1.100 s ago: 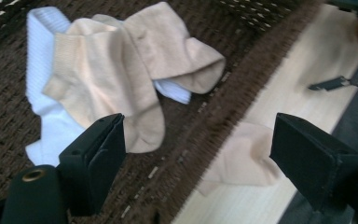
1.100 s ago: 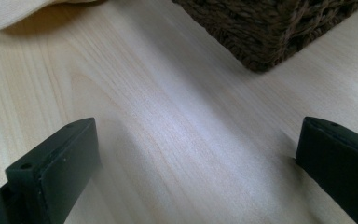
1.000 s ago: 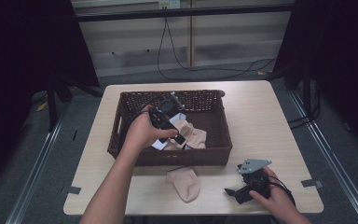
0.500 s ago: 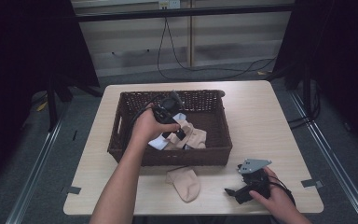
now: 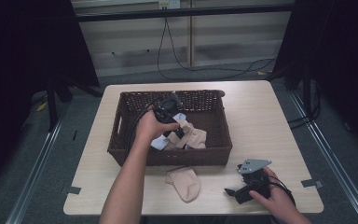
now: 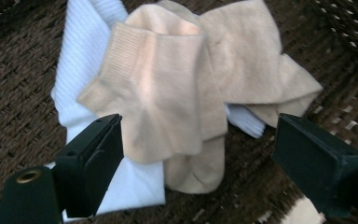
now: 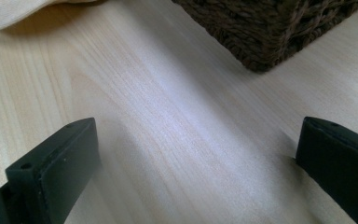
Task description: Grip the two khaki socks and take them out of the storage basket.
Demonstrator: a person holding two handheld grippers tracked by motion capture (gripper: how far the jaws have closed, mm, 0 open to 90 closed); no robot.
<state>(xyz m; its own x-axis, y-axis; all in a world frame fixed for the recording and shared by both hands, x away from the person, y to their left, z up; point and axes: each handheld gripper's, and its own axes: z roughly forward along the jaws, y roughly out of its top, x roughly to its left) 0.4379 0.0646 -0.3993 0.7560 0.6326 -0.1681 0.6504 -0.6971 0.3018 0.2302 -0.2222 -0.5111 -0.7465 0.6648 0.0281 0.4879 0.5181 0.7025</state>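
You have a beige sock [image 6: 168, 88] lying crumpled in the woven brown basket [image 5: 121, 126], its ribbed cuff turned up and its body folded over itself; it rests on a white ribbed sock [image 6: 81, 70], which spreads flat beneath it on the basket floor; a second beige sock [image 5: 185, 183] lies flat on the table just in front of the basket, toe toward you.

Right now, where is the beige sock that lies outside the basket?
In the high view the beige sock lies flat on the table, just in front of the wicker basket, left of the right gripper.
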